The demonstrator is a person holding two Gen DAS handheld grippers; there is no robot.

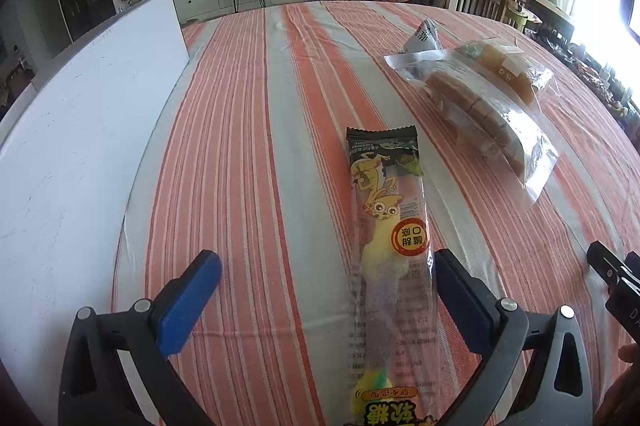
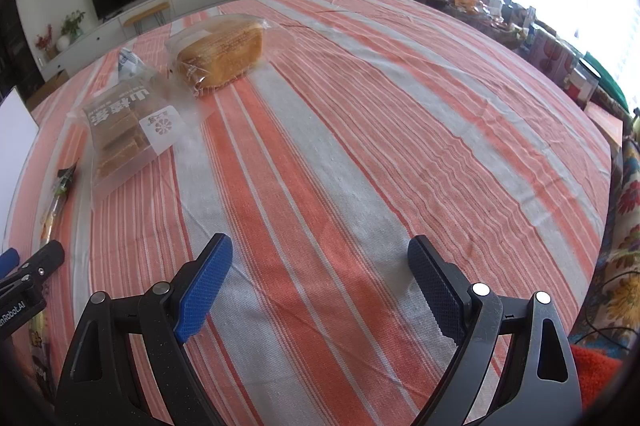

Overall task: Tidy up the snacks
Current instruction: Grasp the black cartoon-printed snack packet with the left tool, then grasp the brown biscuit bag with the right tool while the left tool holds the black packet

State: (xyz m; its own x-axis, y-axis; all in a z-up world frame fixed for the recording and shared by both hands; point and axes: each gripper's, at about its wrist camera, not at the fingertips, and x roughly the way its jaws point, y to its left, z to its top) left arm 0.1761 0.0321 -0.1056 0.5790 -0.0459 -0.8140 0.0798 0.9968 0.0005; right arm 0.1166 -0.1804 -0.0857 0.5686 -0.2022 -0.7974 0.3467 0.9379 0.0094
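A long gummy candy pack (image 1: 384, 226) with a yellow cartoon animal lies flat on the striped cloth. It runs between the fingers of my left gripper (image 1: 326, 258), which is open, and the blue pads do not touch it. In the right wrist view the same candy pack (image 2: 56, 202) shows at the far left. A clear bag of brown snack strips (image 1: 480, 106) (image 2: 124, 130) lies farther back. Behind it are a bagged bread loaf (image 2: 222, 54) (image 1: 508, 70) and a small white packet (image 1: 424, 36) (image 2: 128, 60). My right gripper (image 2: 320, 243) is open over bare cloth.
A white board (image 1: 80, 130) (image 2: 16, 130) lies along the table's left side. The orange and grey striped tablecloth (image 2: 360, 106) covers the table. Cluttered shelves with boxes (image 2: 556, 58) stand past the right edge. Part of the other gripper's black frame (image 1: 612, 274) shows at the left wrist view's right edge.
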